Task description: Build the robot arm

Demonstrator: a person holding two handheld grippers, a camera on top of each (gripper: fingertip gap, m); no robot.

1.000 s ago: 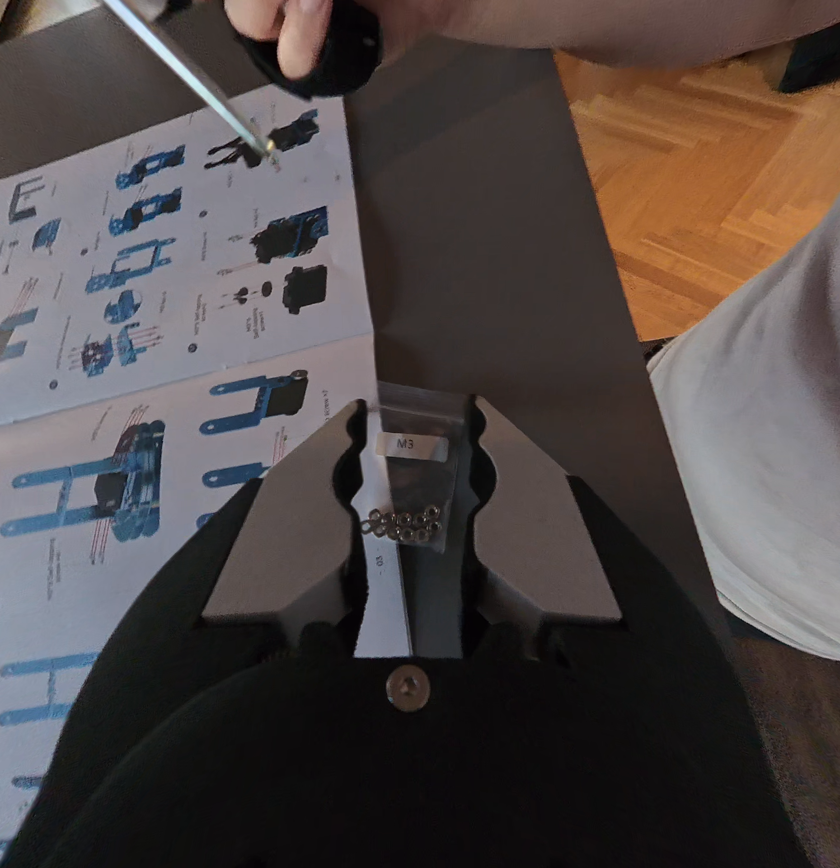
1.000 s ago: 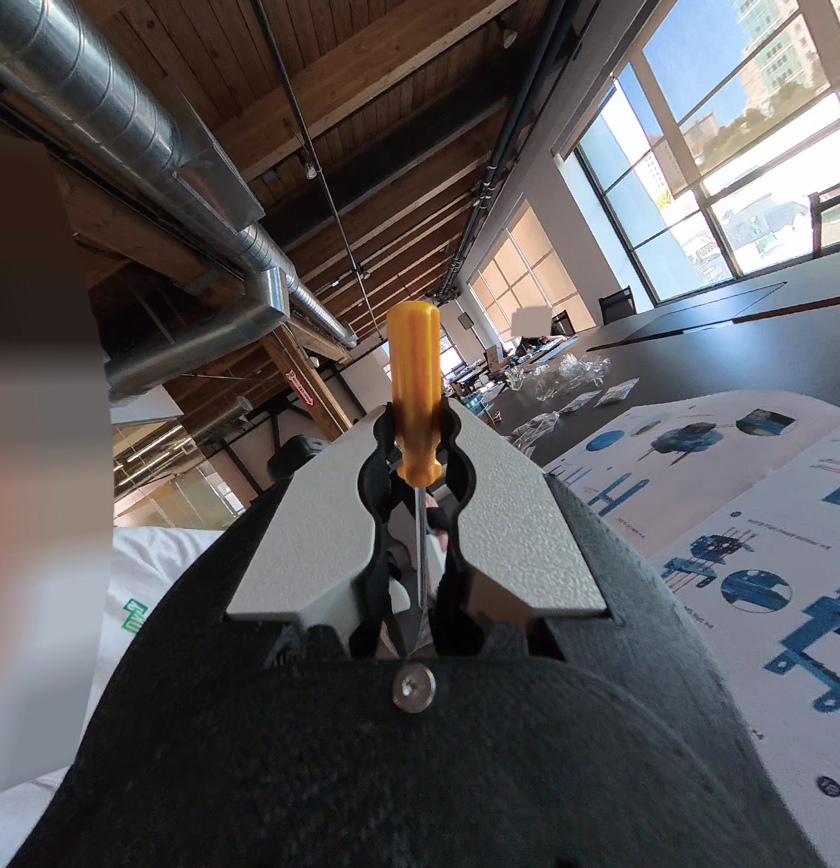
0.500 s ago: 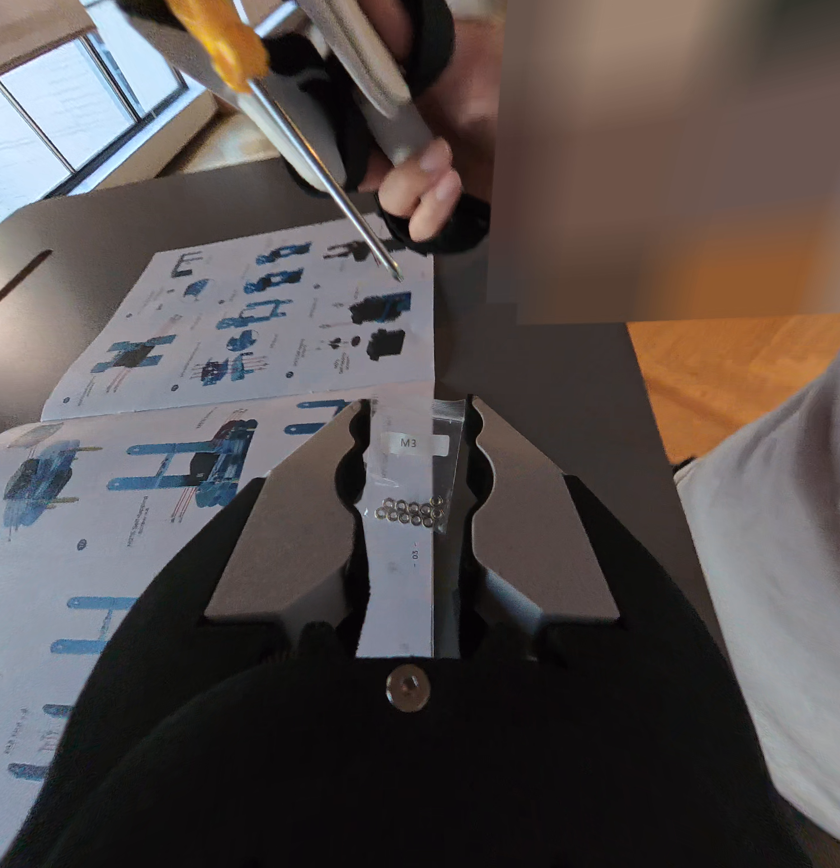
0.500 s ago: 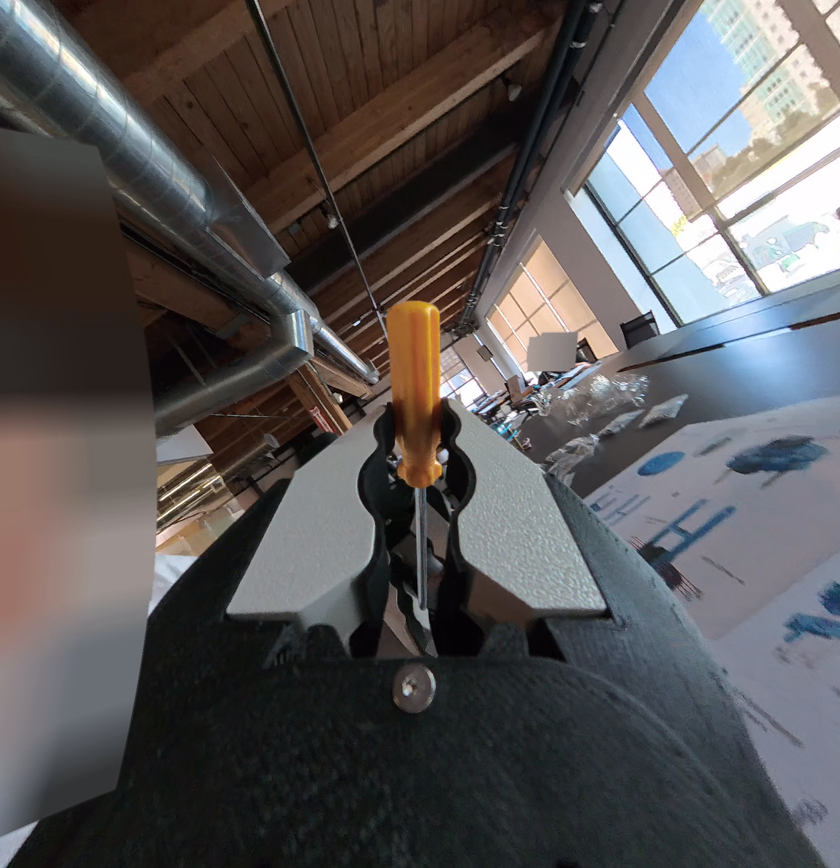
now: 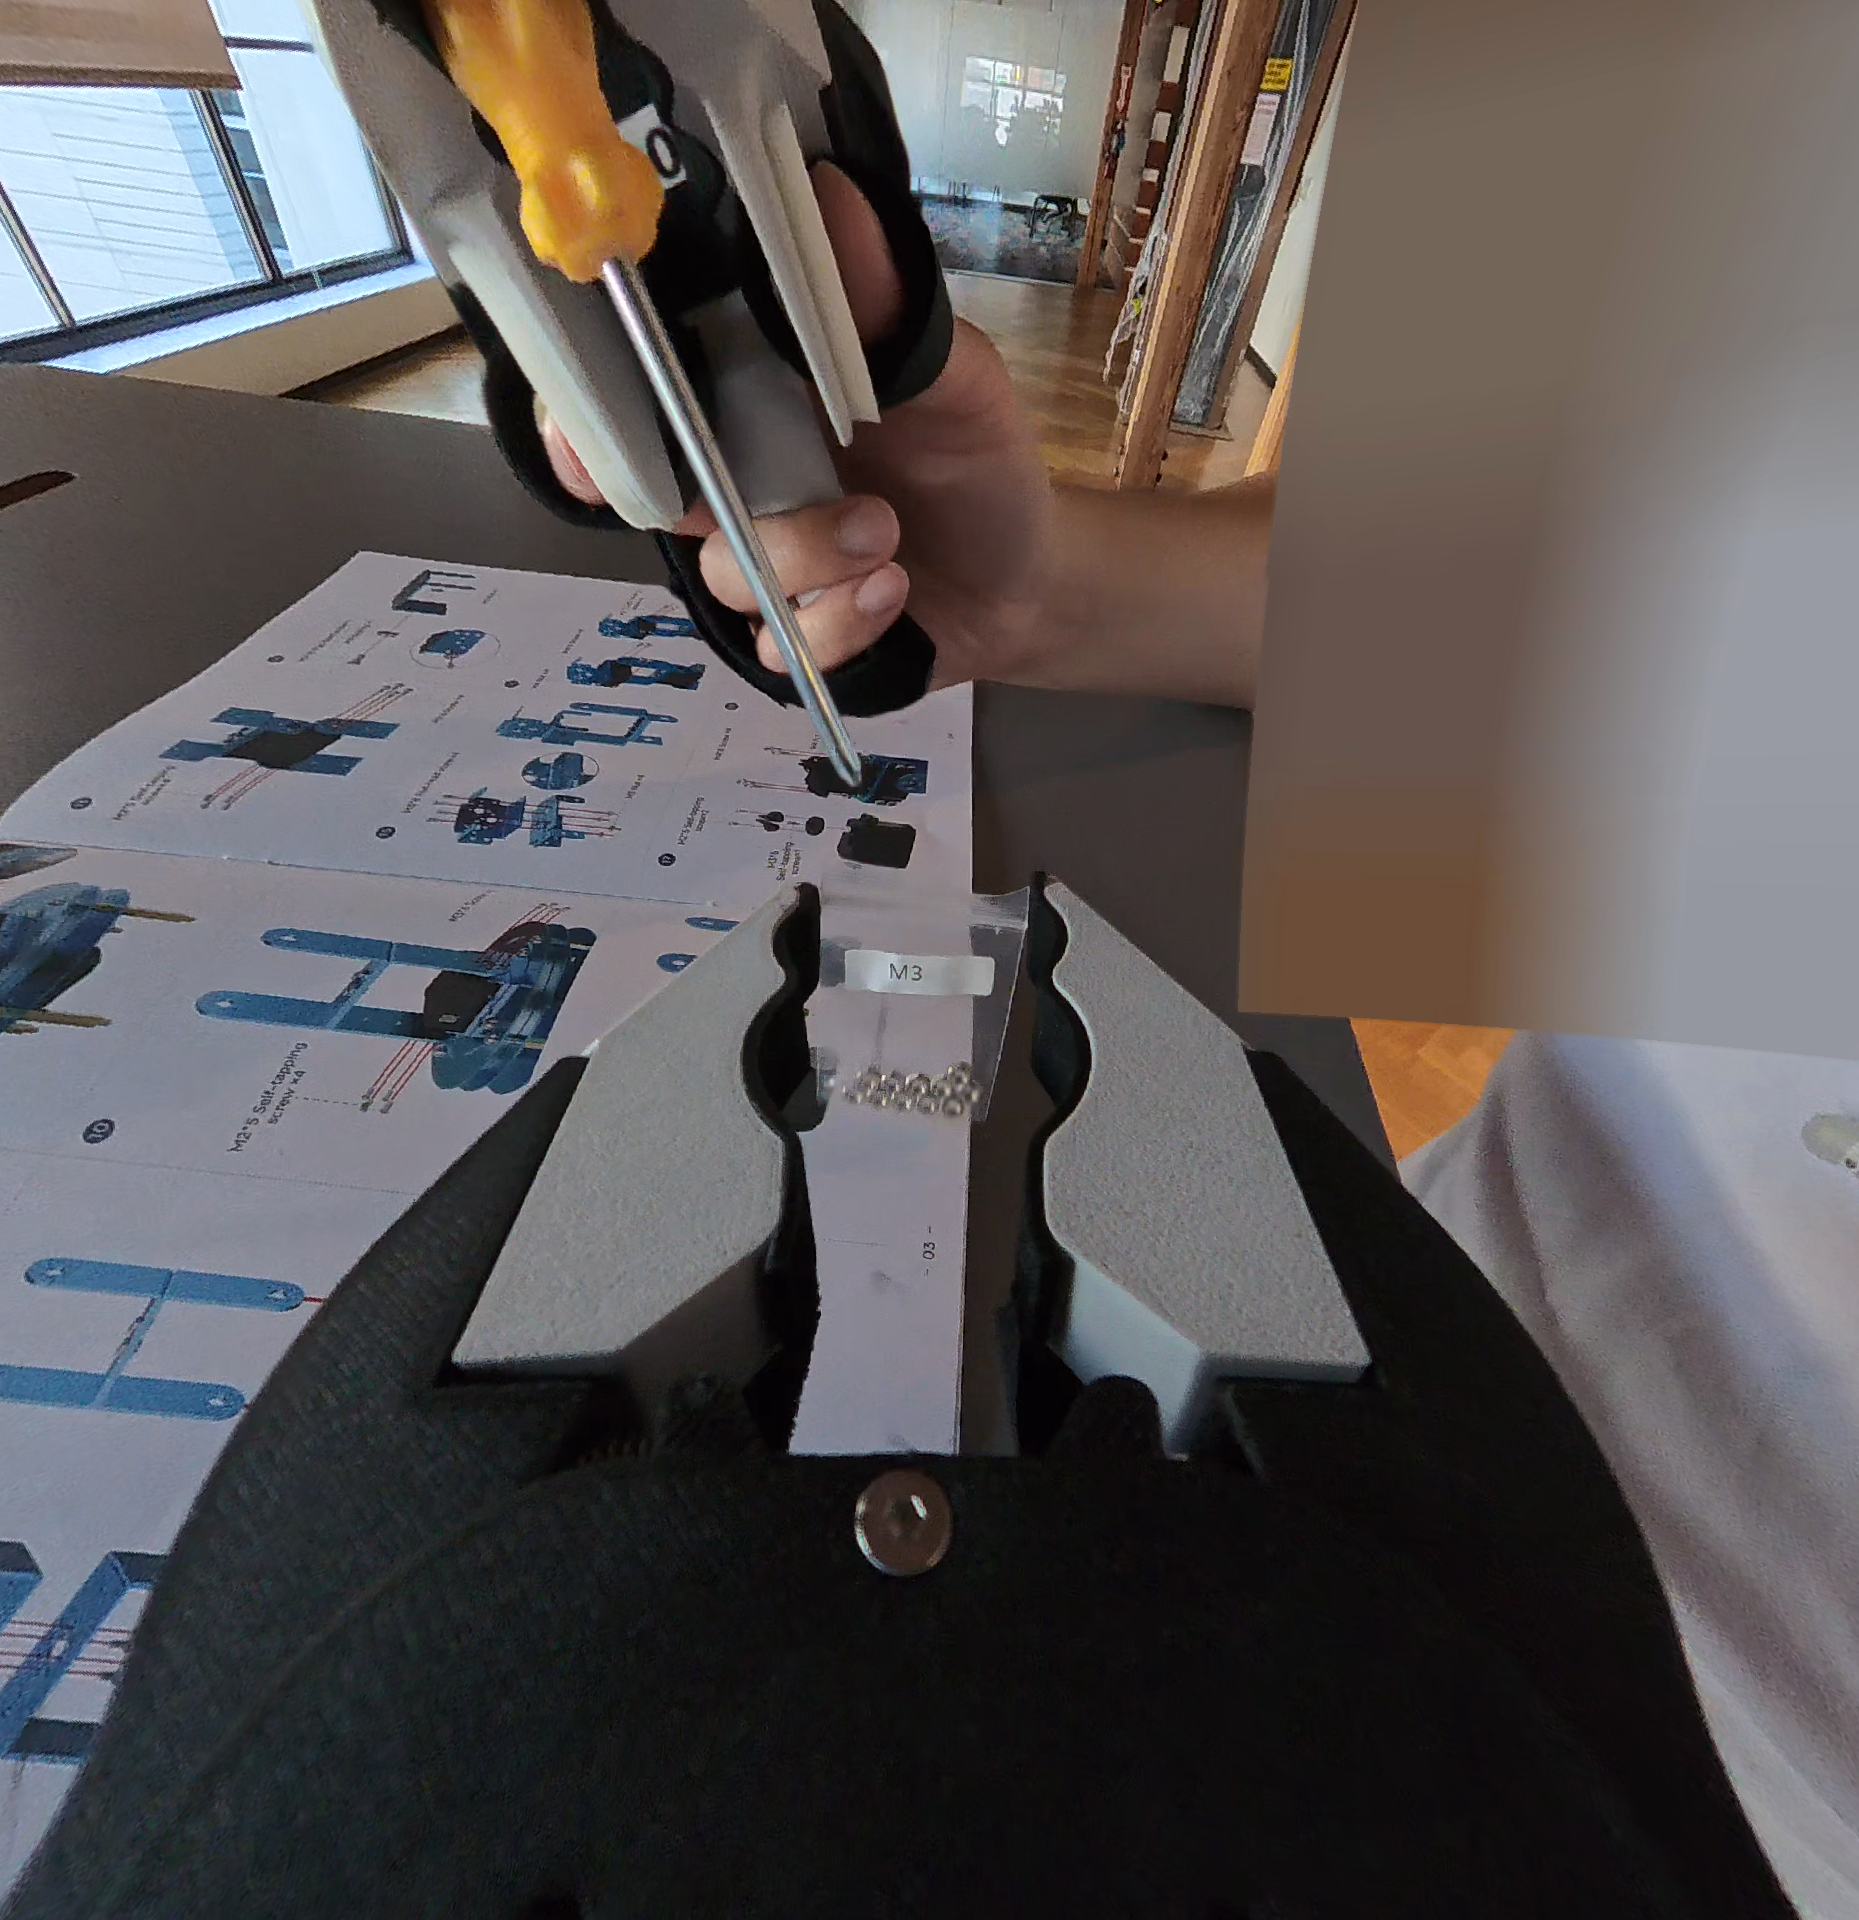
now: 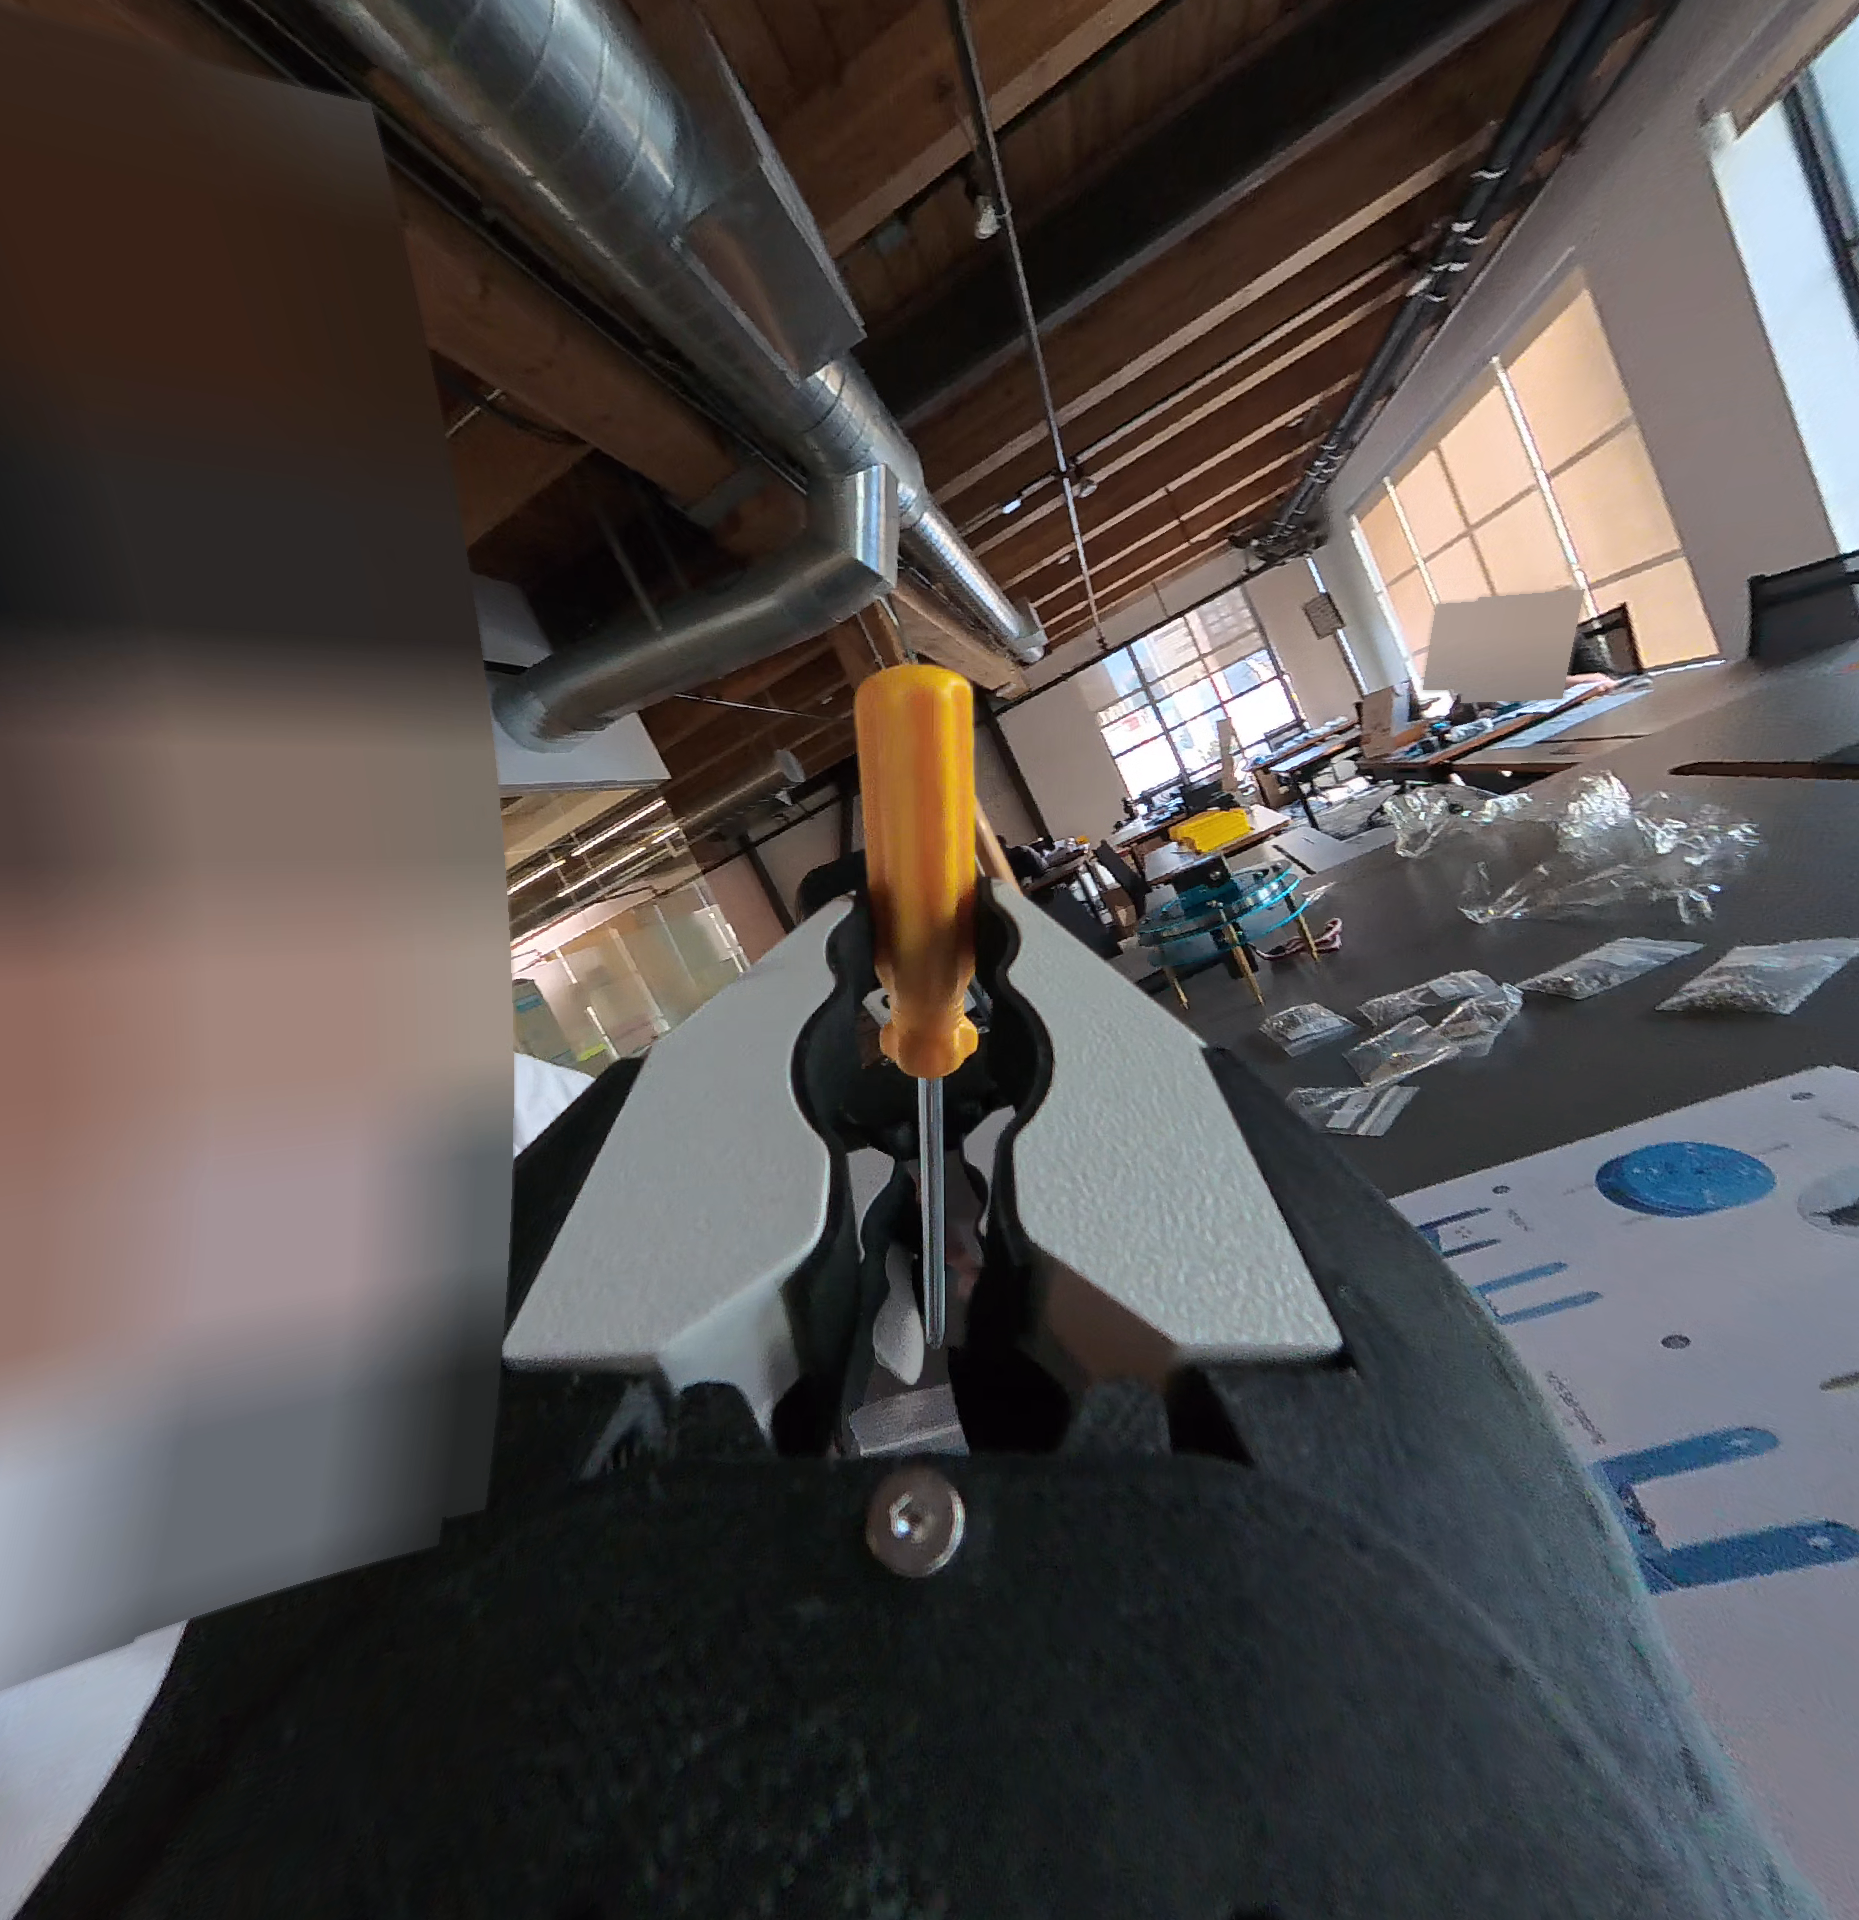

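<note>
My left gripper (image 5: 914, 904) is shut on a small clear zip bag (image 5: 909, 1023) with a white label and several tiny metal nuts (image 5: 914, 1091) inside. It holds the bag just above an open instruction manual (image 5: 385, 997) with blue diagrams, which lies on the dark grey table (image 5: 1101, 810). My right gripper (image 6: 920, 914) is shut on the handle of an orange screwdriver (image 6: 914, 831), whose shaft points back toward the camera. In the left wrist view the screwdriver (image 5: 582, 177) slants down, and its tip (image 5: 852, 774) is at a drawing on the manual's far page.
Several small hardware bags (image 6: 1424, 1029), crumpled clear plastic (image 6: 1590, 842) and a blue round assembly on brass standoffs (image 6: 1216, 904) lie farther along the table. A person's hand (image 5: 956, 499) holds the right gripper. A white shirt (image 5: 1683, 1455) is beyond the table's right edge. Tip to tip, the grippers are about 12 centimeters apart.
The right gripper and screwdriver have come closer and now loom large in the left wrist view, tip still over the manual's far page. The left view has tilted up. The bag stays held.
</note>
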